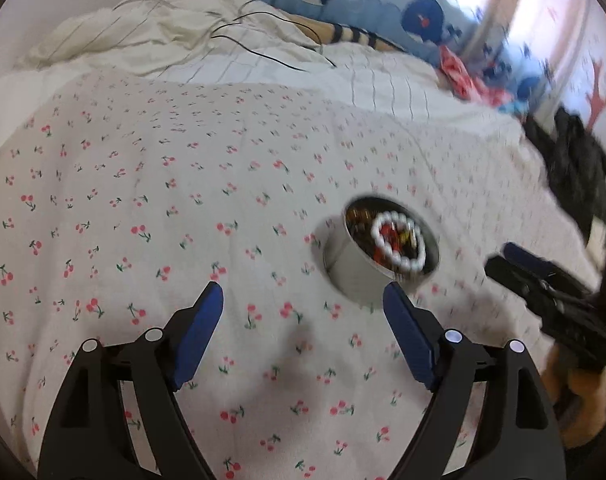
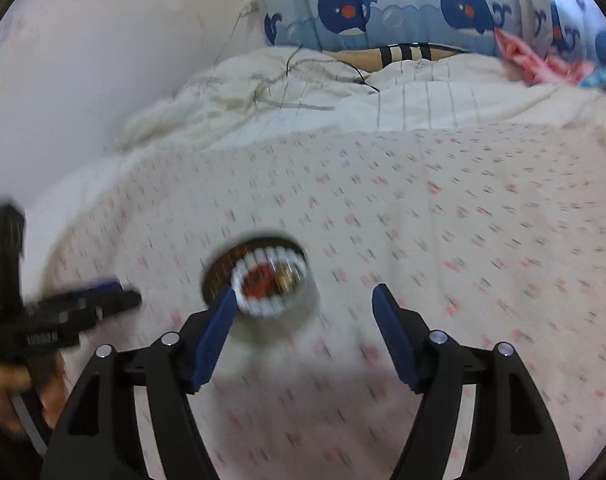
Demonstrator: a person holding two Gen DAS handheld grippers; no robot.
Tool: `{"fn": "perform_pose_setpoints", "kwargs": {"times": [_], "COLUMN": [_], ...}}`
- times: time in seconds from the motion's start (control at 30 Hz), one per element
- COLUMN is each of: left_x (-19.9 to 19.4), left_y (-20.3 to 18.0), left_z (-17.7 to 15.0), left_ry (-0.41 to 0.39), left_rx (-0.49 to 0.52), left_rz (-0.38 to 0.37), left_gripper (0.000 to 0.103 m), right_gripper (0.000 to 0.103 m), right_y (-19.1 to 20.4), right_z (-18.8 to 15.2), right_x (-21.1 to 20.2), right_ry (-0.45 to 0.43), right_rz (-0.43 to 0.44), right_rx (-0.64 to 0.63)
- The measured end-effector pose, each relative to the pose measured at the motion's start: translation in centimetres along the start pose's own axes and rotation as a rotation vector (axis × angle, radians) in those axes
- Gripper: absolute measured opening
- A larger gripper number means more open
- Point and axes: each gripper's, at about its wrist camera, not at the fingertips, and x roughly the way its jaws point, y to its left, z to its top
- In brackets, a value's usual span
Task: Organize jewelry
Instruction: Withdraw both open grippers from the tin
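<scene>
Left wrist view: the left tongs, black-framed with blue pads, stand spread wide over a bed with nothing between the pads. Just beyond the right-hand pad sits a small round silver metal tin, open-topped, resting on the white bedsheet printed with red cherries. Inside the tin lies a white pearl-bead bracelet curled in a ring over a jumble of red, yellow and dark jewelry pieces too blurred to tell apart. At the right edge of that view the right tongs reach in from the side, beside the tin and apart from it, with a hand partly visible below them.

From the right wrist view, the right tongs are likewise spread wide and grip nothing; the tin sits just ahead of the left-hand pad, which overlaps its near rim in the picture, though blur keeps contact from being judged. The bracelet shows as a white ring inside. At the left edge the left tongs point toward the tin, held by a hand.

Farther back on the bed lies a crumpled cream quilt with thin grey stripes, crossed by thin dark cables. Behind it hangs a light-blue curtain printed with navy whales, and a pink crumpled cloth lies at the far right.
</scene>
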Motion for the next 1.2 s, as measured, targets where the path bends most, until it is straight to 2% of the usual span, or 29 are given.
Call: {"fn": "perform_pose_setpoints", "kwargs": {"times": [0.07, 0.13, 0.2, 0.27, 0.4, 0.63, 1.2], "left_x": [0.0, -0.2, -0.2, 0.1, 0.3, 0.0, -0.7], "left_y": [-1.1, -1.7, -2.1, -2.6, -3.2, -3.6, -3.7], "left_z": [-1.3, -2.4, -3.2, -3.7, -3.8, -3.6, -3.2], "left_ry": [0.000, -0.009, -0.016, -0.012, -0.037, -0.075, -0.117], "left_rx": [0.032, 0.039, 0.037, 0.040, 0.080, 0.100, 0.101], "left_rz": [0.014, 0.035, 0.058, 0.071, 0.124, 0.172, 0.191], "left_gripper": [0.080, 0.085, 0.087, 0.088, 0.088, 0.091, 0.094], "right_gripper": [0.079, 0.080, 0.088, 0.092, 0.092, 0.095, 0.095], "right_y": [0.7, 1.4, 2.0, 2.5, 2.6, 2.5, 2.8], "right_z": [-2.1, -3.4, -4.3, -5.2, -5.6, -5.5, -5.5], "right_x": [-0.8, -0.9, -1.0, -0.9, 0.1, 0.3, 0.4], "right_ry": [0.007, 0.019, 0.020, 0.014, 0.033, 0.042, 0.047], "right_rz": [-0.085, -0.116, -0.140, -0.170, -0.179, -0.174, -0.184], "right_rx": [-0.061, -0.083, -0.094, -0.111, -0.127, -0.101, -0.098]}}
